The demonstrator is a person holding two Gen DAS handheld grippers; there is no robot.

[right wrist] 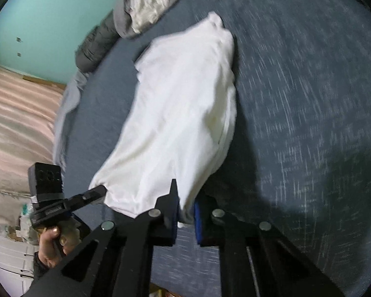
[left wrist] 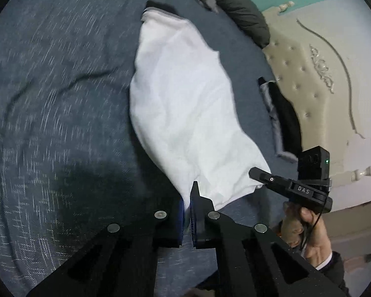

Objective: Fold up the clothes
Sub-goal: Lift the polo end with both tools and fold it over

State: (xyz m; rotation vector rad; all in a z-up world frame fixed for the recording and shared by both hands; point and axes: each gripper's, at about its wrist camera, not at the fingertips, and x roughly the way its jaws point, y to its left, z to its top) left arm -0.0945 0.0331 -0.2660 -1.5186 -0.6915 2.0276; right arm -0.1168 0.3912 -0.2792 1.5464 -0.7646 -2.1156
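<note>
1. Our left gripper (left wrist: 187,212) pinches one near corner of the white garment (left wrist: 185,104) on the blue bedspread (left wrist: 49,99).
2. Our right gripper (right wrist: 185,212) clamps the other corner; its side reads "DAS", somewhat blurred.

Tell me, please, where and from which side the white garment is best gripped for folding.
Grip the white garment at its two near corners, approaching from the near edge of the bed. That edge is straight and reachable. The left tongs and right tongs already pinch those corners.
</note>
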